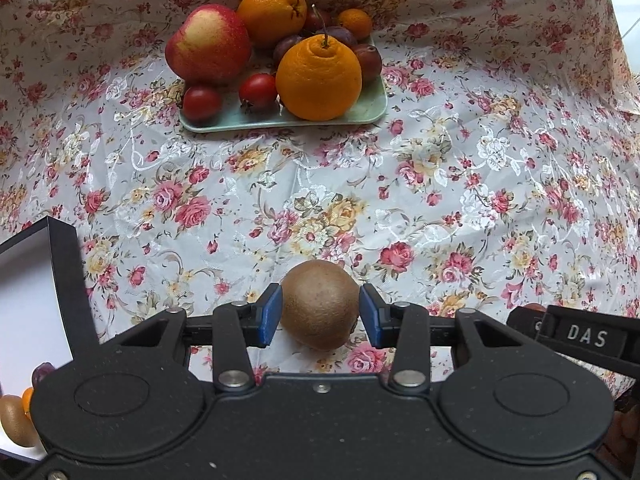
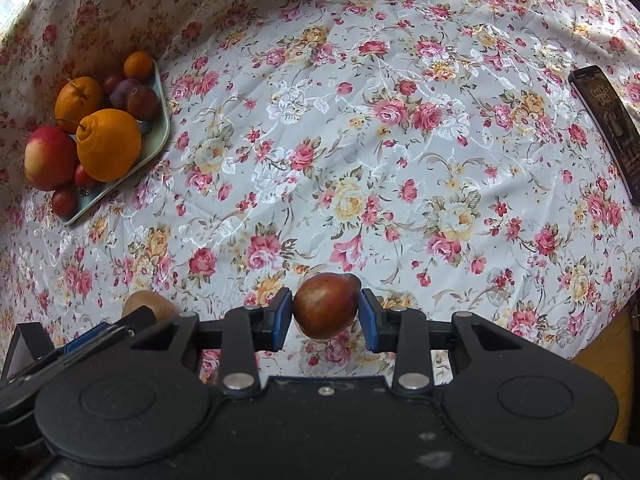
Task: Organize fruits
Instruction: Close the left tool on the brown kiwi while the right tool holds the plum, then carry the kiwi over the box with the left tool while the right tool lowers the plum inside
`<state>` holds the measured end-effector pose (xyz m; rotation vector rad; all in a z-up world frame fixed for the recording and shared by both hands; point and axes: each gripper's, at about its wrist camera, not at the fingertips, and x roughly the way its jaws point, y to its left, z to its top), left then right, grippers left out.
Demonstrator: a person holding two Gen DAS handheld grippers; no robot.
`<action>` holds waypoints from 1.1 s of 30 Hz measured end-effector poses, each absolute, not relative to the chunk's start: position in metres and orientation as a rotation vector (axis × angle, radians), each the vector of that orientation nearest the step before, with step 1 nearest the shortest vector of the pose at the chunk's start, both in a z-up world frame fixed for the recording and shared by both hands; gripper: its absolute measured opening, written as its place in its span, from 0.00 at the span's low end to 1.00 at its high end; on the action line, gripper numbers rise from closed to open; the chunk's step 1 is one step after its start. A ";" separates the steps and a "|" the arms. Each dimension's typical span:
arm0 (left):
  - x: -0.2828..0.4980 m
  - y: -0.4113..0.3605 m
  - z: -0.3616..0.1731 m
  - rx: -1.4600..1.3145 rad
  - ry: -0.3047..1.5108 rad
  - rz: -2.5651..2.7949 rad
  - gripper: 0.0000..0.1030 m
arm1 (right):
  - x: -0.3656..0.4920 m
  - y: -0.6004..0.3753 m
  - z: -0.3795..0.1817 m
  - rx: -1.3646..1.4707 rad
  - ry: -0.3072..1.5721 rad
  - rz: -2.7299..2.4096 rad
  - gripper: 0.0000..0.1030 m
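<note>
- Left wrist view: the left gripper (image 1: pixel 320 316) has its blue pads pressed on both sides of a brown kiwi (image 1: pixel 320 304), which sits low over the floral cloth of the bench (image 1: pixel 440 168).
- Ahead, toward the far edge of the bench, a pale green tray (image 1: pixel 372 110) carries a red apple (image 1: pixel 208 46), two large oranges, the nearer one (image 1: pixel 318 78) with a knobbed top, two small tomatoes (image 1: pixel 258 90), dark plums and a small mandarin (image 1: pixel 355 23).
- At the left edge a black-rimmed white box (image 1: pixel 28 280) shows, with another kiwi, something orange and something purple at its lower corner.
- Between gripper and tray the cloth lies bare; behind the tray it rises in a fold.
- Right wrist view: the right gripper (image 2: pixel 325 314) is closed on a reddish-brown fruit (image 2: pixel 326 306), possibly a pear, held just above the cloth.
- The left gripper and its kiwi lie close on its left; the tray sits well off at the far left.
- A dark flat object (image 2: pixel 608 128), perhaps a phone, lies near the right edge of the bench, well apart from the fruit.
- The middle of the bench is open. Both grippers point forward, side by side, near the front edge.
</note>
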<state>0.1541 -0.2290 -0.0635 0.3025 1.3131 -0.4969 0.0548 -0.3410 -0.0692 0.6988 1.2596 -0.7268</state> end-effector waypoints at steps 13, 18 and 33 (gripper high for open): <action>0.149 -0.241 -0.080 0.362 1.297 -0.429 0.55 | 0.048 -0.343 -0.064 0.713 1.244 -0.718 0.36; 0.151 -0.243 -0.089 0.375 1.319 -0.401 0.57 | 0.045 -0.343 -0.061 0.711 1.236 -0.714 0.36; 0.165 -0.233 -0.100 0.240 1.433 -0.339 0.57 | 0.041 -0.341 -0.059 0.708 1.234 -0.726 0.36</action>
